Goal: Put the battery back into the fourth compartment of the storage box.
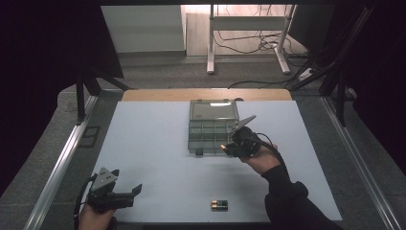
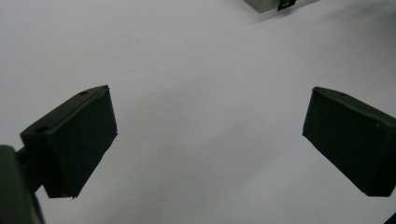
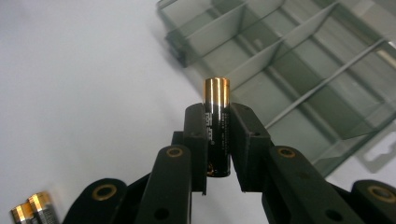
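Right gripper (image 3: 218,140) clamped on battery (image 3: 217,126), just beside organizer box (image 3: 299,79); high view barely resolves it. Left gripper (image 2: 210,135) wide open, empty. Spare batteries (image 1: 219,205) cut off in right gripper view.

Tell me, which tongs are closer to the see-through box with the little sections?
The right tongs hold a battery at the box's near right corner. The left tongs sit far away at the table's near left edge.

White lettering runs lengthwise down the black casing of the battery (image 3: 217,126) in the right gripper view, but it is too small and blurred to read. Nothing else carries legible text.
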The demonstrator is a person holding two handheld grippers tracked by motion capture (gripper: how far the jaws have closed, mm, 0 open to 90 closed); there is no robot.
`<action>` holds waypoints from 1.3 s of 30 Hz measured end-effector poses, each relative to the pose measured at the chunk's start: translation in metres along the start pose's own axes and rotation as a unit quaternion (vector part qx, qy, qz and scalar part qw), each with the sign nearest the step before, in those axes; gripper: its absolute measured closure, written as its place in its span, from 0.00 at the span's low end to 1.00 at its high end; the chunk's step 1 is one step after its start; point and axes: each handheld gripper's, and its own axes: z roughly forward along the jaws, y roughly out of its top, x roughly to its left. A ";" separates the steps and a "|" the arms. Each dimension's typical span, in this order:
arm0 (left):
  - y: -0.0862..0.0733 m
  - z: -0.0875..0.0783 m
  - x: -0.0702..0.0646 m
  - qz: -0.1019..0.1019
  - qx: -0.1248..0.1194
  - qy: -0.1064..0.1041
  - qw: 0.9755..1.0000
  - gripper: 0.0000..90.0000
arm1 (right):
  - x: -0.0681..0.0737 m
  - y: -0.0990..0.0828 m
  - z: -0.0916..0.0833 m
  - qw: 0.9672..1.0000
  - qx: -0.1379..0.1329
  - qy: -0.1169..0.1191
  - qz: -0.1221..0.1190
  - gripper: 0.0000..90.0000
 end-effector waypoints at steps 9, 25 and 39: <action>0.000 0.000 0.000 0.001 0.002 0.001 1.000 0.04 | -0.018 0.013 -0.002 1.000 0.000 -0.023 0.010 0.85; 0.001 0.001 -0.001 0.005 0.004 0.001 1.000 0.04 | -0.059 0.033 0.008 0.997 0.004 -0.068 0.045 0.85; 0.001 0.002 -0.002 0.012 0.008 0.002 1.000 0.04 | -0.085 0.037 0.026 0.993 0.026 -0.091 0.076 0.85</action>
